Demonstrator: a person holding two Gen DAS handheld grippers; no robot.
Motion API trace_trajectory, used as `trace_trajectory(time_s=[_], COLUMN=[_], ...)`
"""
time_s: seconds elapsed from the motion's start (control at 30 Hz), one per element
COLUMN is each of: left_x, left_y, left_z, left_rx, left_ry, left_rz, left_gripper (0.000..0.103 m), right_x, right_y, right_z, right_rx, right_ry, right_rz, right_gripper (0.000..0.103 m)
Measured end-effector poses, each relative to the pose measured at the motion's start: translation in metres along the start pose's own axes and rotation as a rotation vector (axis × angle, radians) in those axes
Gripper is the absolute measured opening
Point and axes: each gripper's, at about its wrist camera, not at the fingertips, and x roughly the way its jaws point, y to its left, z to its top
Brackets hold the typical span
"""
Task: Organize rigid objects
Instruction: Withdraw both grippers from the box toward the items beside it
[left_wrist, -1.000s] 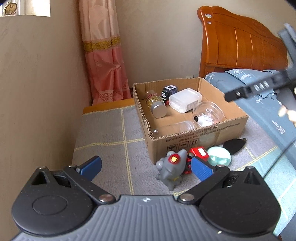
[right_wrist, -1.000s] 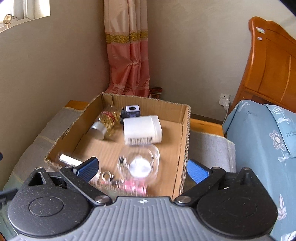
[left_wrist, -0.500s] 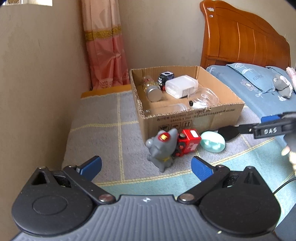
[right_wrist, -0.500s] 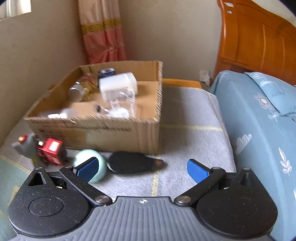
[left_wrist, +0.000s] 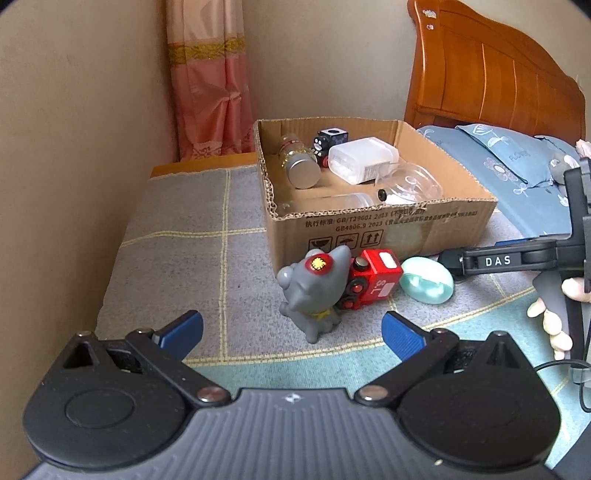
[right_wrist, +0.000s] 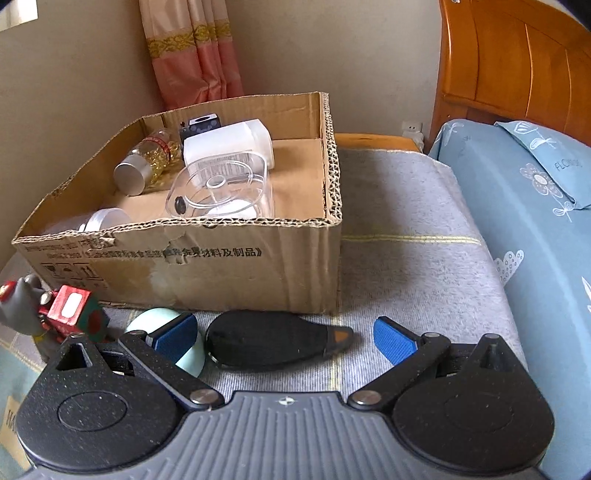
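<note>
A cardboard box on the grey blanket holds a bottle of yellow capsules, a white container, a clear plastic dish and a small black cube. In front of it lie a grey toy animal, a red toy train, a mint-green egg-shaped case and a flat black teardrop-shaped object. My left gripper is open, just short of the grey toy. My right gripper is open, its fingers on either side of the black object.
A wall runs along the left. A pink curtain hangs behind the box. A wooden headboard and blue bedding lie to the right. A person's hand holds the right gripper at the right edge of the left wrist view.
The right gripper has come down from over the box to the blanket in front of it, closing in on the black object. The left gripper drew back and lowered slightly. Both stayed open.
</note>
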Motion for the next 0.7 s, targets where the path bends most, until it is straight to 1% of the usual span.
trace_trajectory(time_s=[0.1,0.17,0.27,0.33,0.43,0.57,0.7], left_x=[0.009,0.015,0.022,0.026,0.031,0.034,0.039], left_y=[0.000,0.000,-0.002,-0.003,-0.001,0.001,0.002], left_z=[0.002,0.003,0.005,0.007,0.010,0.016,0.020], left_rx=[-0.006,-0.006,0.002,0.007,-0.004,-0.024,-0.015], left_ry=[0.013,0.020,0.022,0.023,0.023,0.004,-0.014], left_rz=[-0.004,-0.005,-0.001,0.005,-0.002,-0.015,0.024], left_gripper=[0.102,0.102,0.102,0.102,0.102,0.102,0.102], right_x=[0.008,0.011,0.009,0.006,0.003,0.001,0.000], right_y=[-0.003,-0.007,-0.010,-0.017,-0.027,-0.031,-0.029], right_z=[0.003,0.002,0.001,-0.001,-0.003,-0.005,-0.006], right_rx=[0.002,0.008,-0.015,0.000,0.033,0.033,0.043], right_ry=[0.016,0.016,0.010,0.011,0.014,0.015,0.017], right_rz=[-0.013,0.000,0.000,-0.012,-0.024,-0.026,-0.032], right_gripper=[0.103,0.103,0.103,0.103,0.103,0.103,0.103])
